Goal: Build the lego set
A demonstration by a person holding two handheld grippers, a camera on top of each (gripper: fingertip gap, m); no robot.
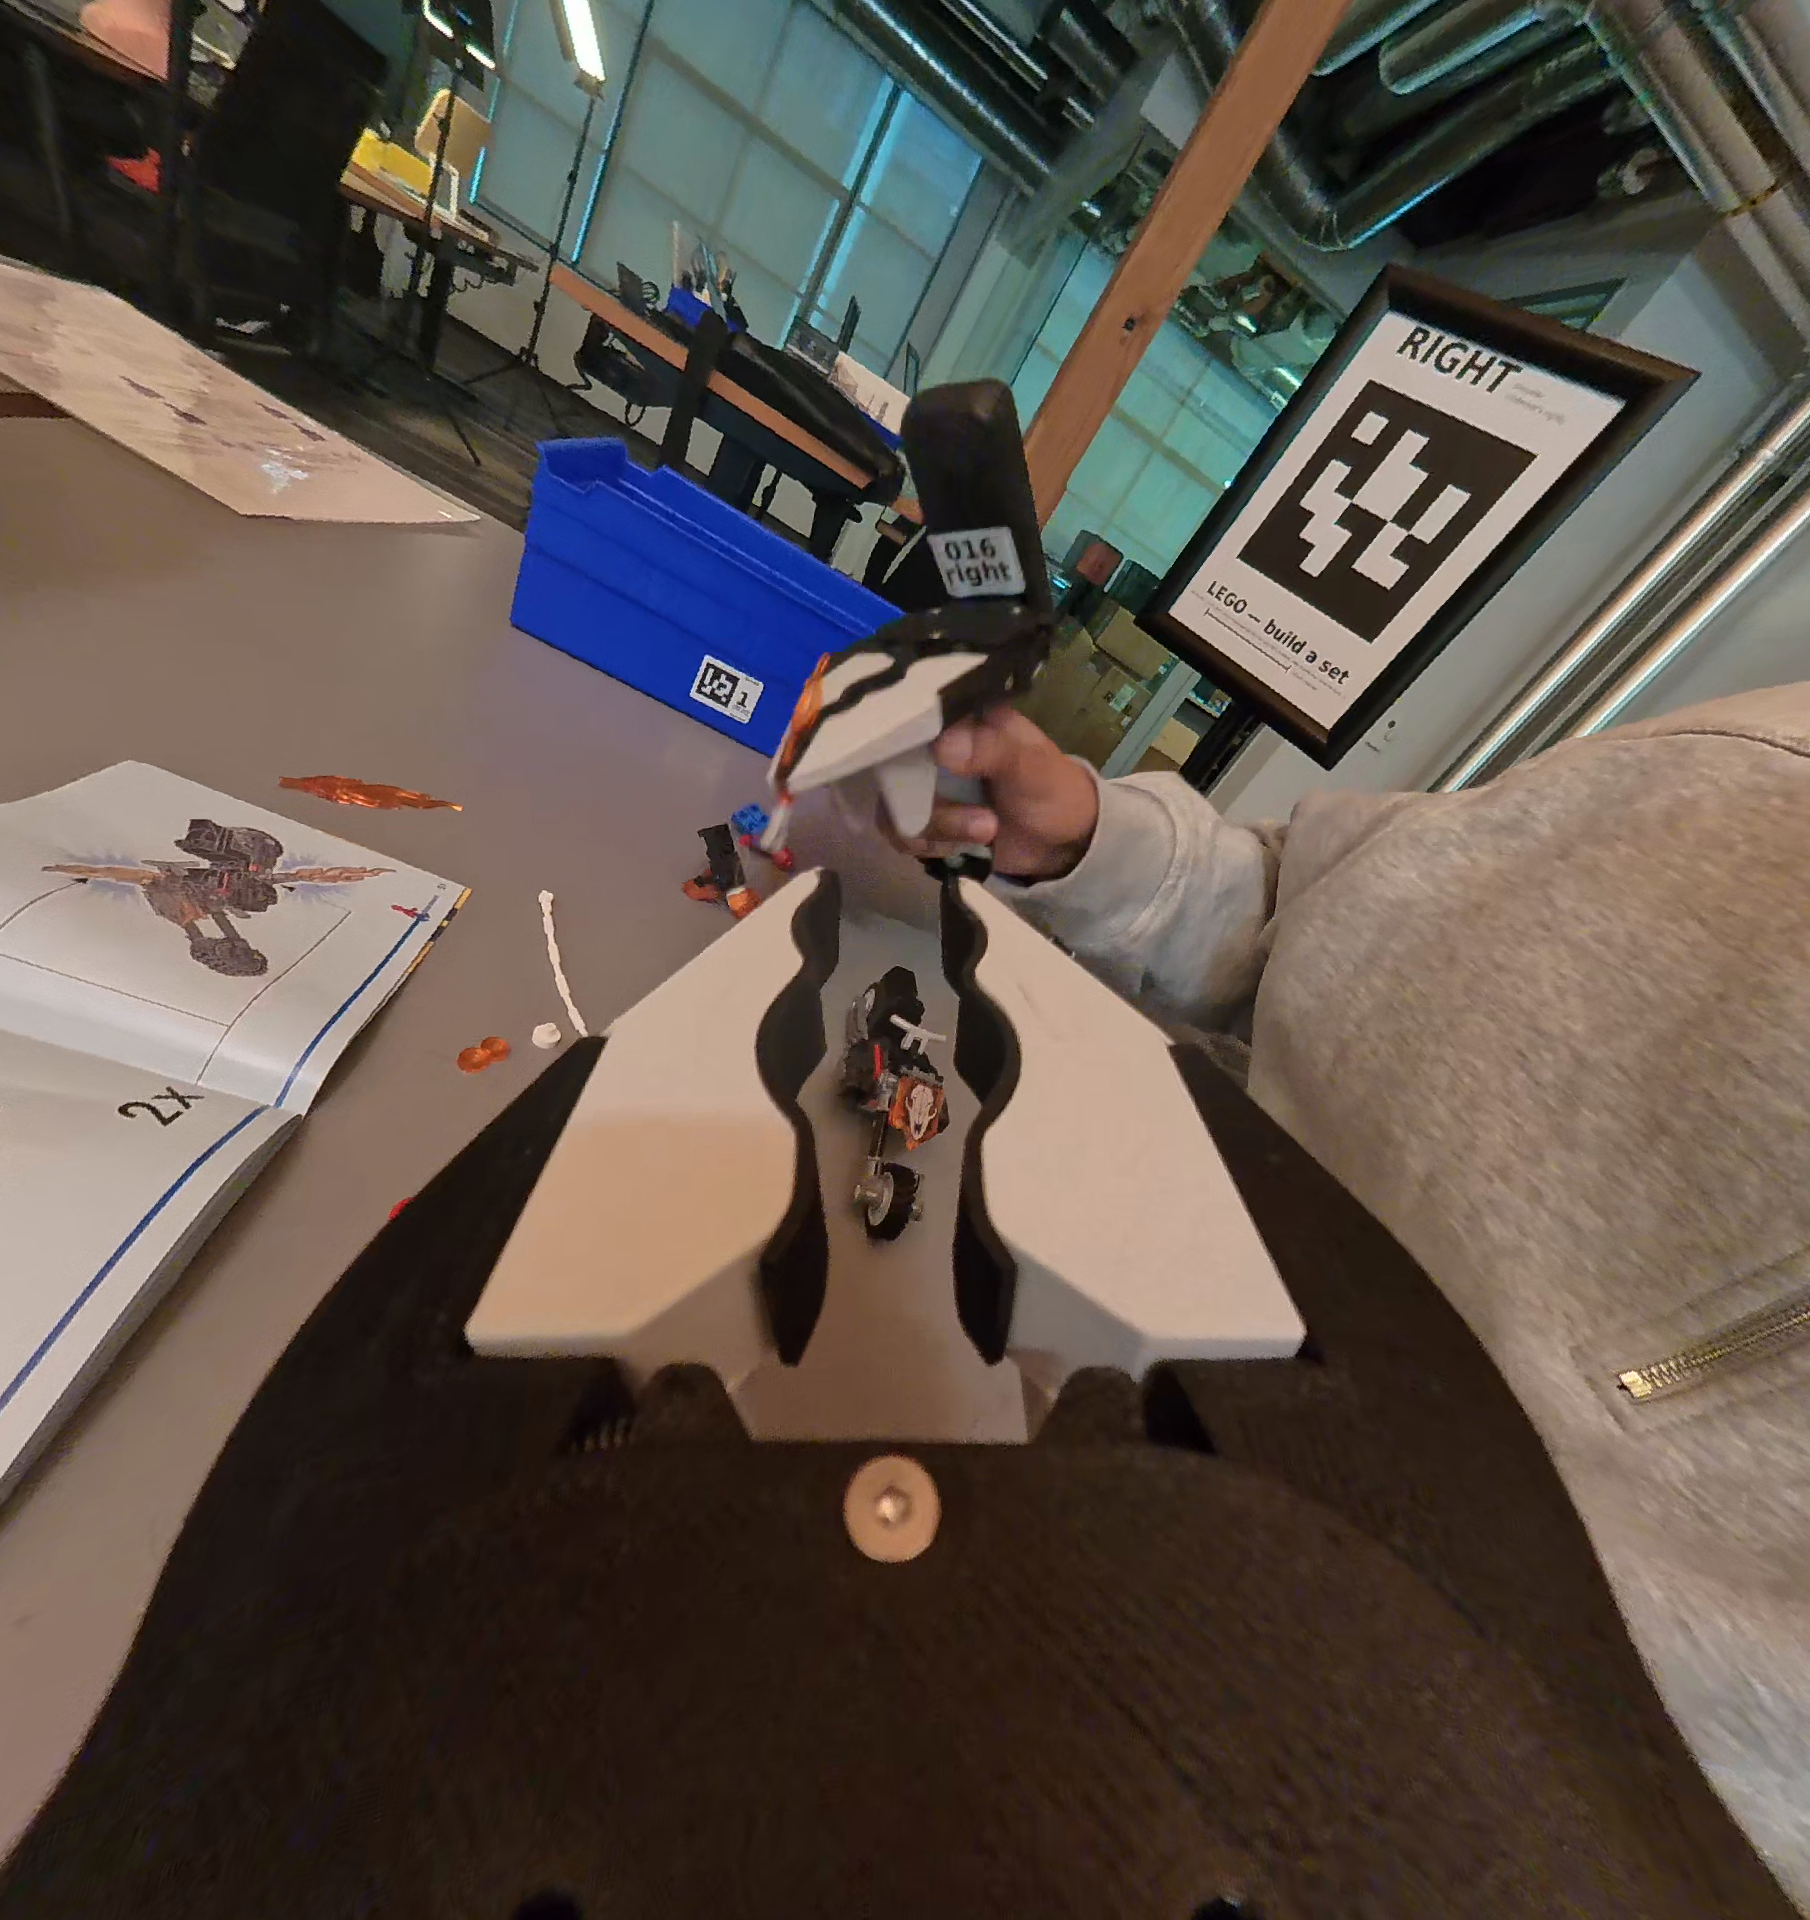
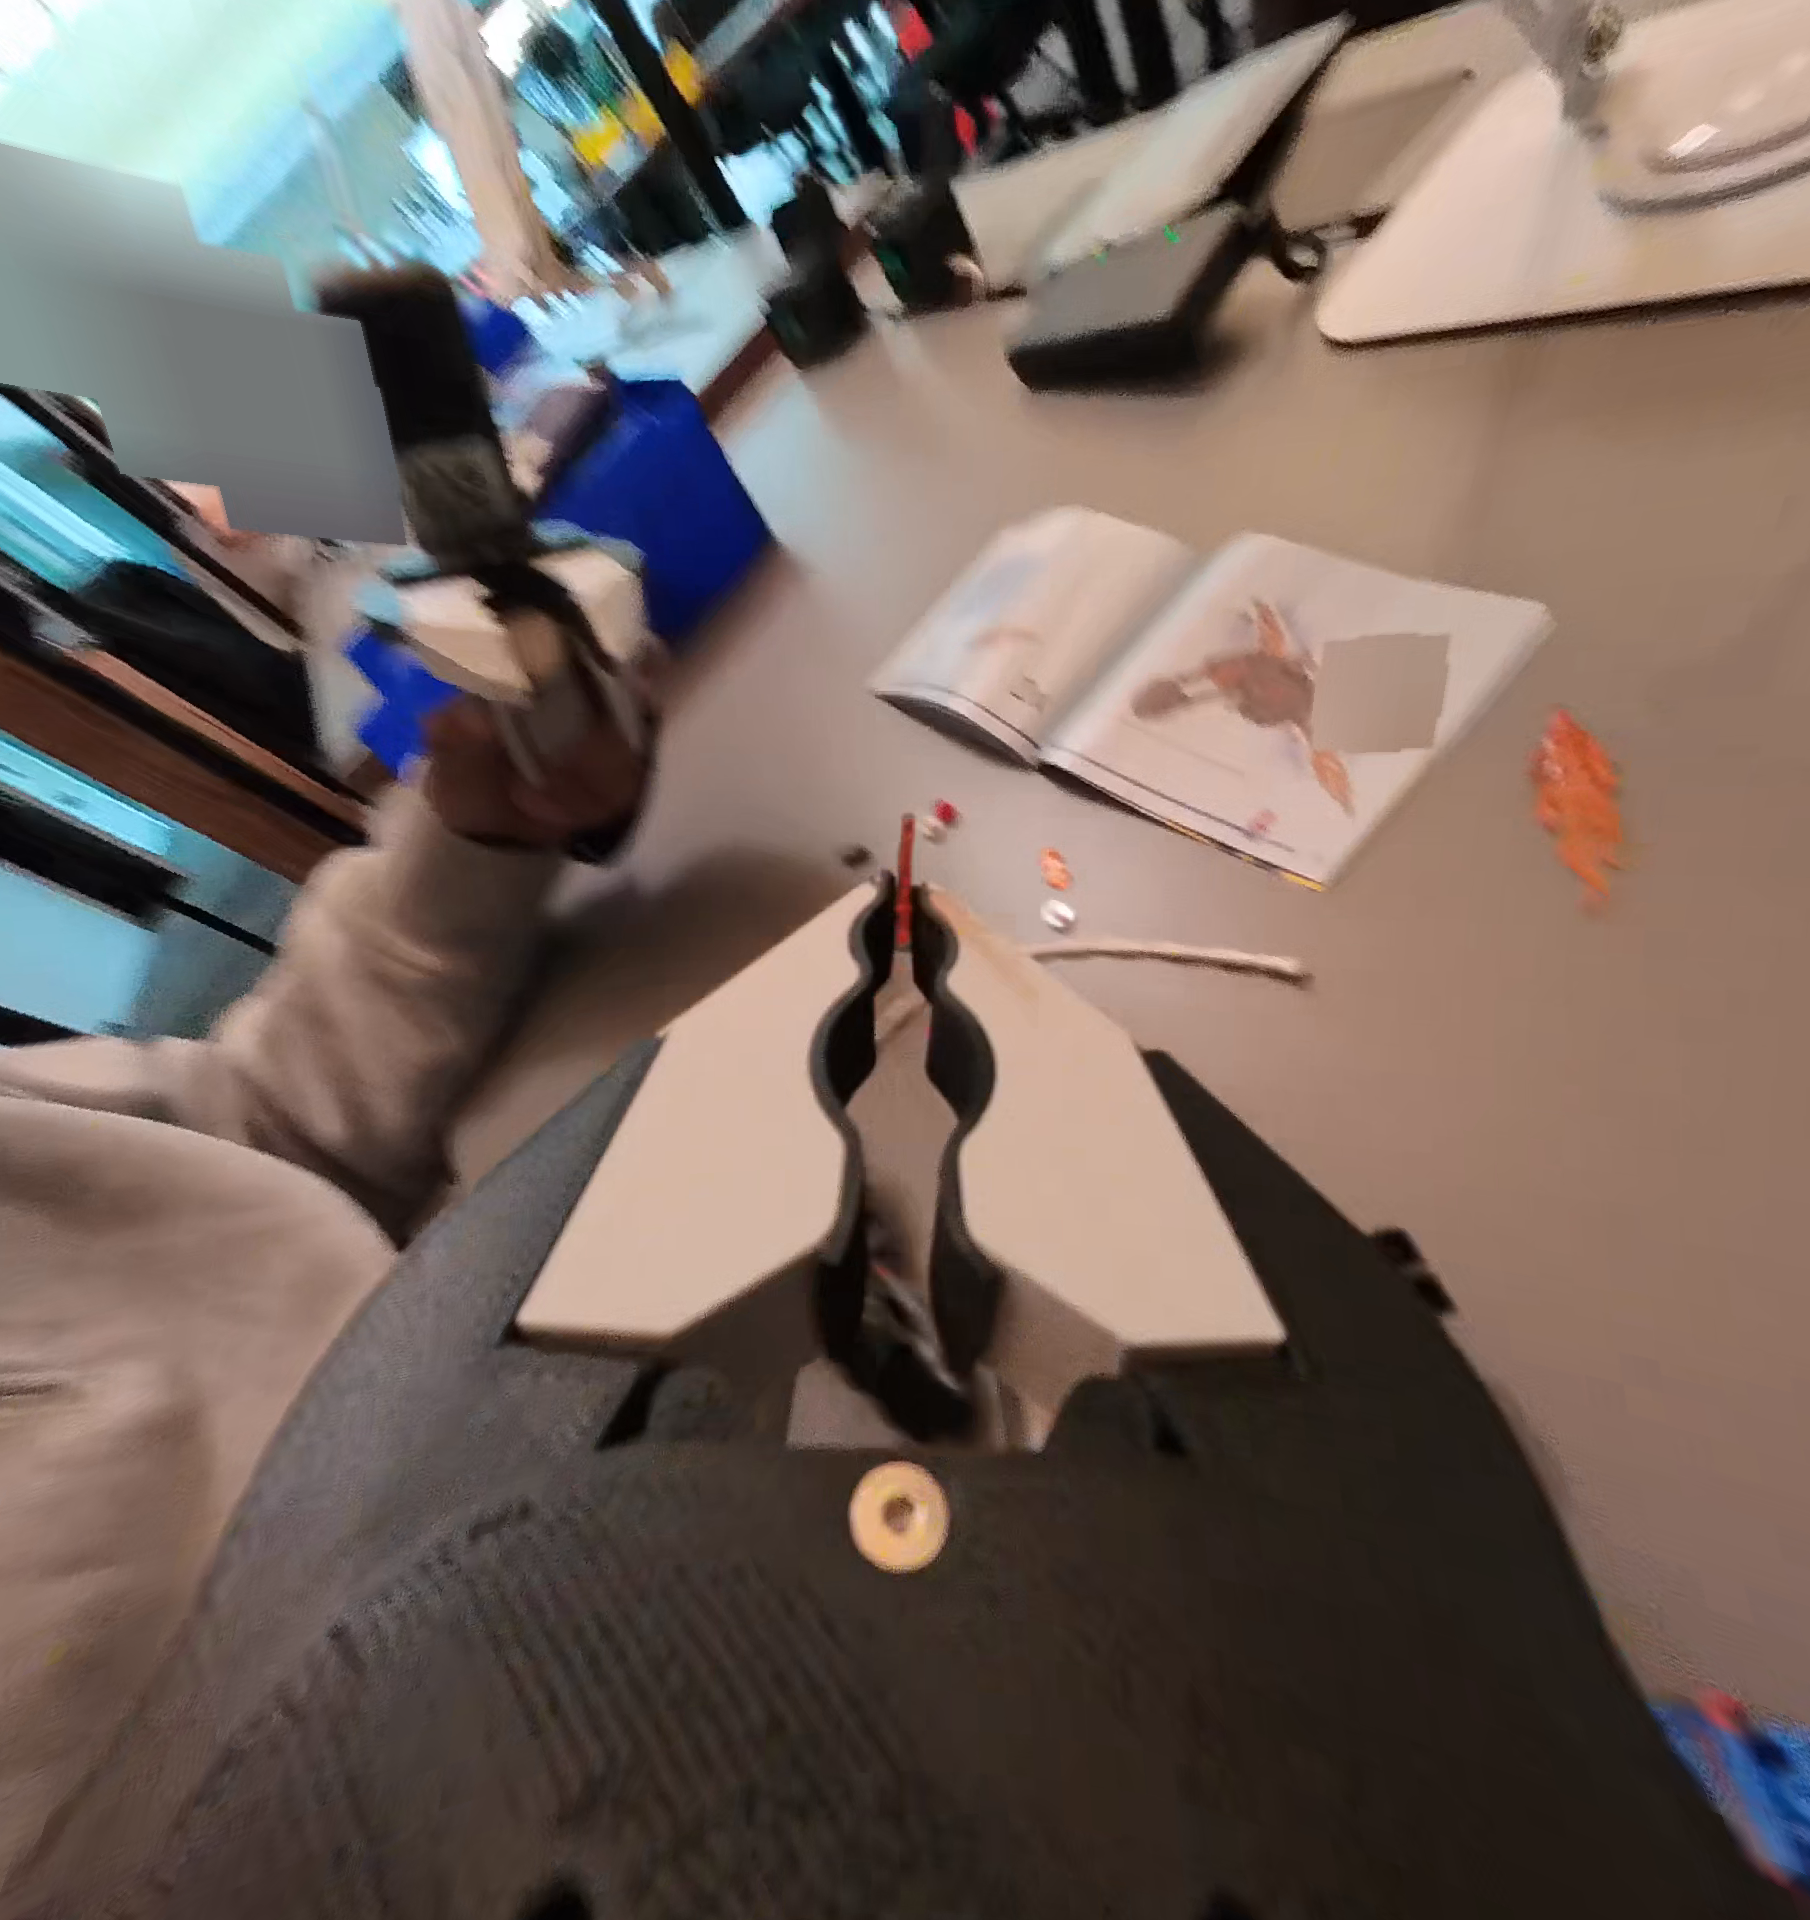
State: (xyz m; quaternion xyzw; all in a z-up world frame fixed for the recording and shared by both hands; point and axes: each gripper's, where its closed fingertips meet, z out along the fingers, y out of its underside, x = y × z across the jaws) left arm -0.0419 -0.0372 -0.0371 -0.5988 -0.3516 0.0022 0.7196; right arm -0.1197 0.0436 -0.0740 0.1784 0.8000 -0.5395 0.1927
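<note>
Grey table (image 1: pixel 205 644) w/ Lego parts spread across it. Left gripper (image 1: pixel 885 894) hangs above the table, fingers spread apart, nothing between them. Seen through the gap: a small black-and-orange toy motorbike (image 1: pixel 893 1101) standing on the table, not touched by the fingers.

Right gripper (image 2: pixel 906 899), held in a hand (image 1: pixel 994 795) w/ a grey sleeve, has its fingers pinched together on a thin red pin (image 2: pixel 905 873) that sticks out past the tips.

To the left of the bike, an open instruction booklet (image 1: pixel 153 935) lies flat. Between booklet and bike: a white strip (image 1: pixel 560 961), a small white round piece (image 1: pixel 546 1035), two orange round studs (image 1: pixel 483 1055). An orange flame piece (image 1: pixel 366 792) lies beyond the booklet. A small black-and-orange cluster (image 1: pixel 719 862) sits near the right gripper's tips. Blue bin (image 1: pixel 662 592) stands farther back. Right wrist view is motion-blurred.
</note>
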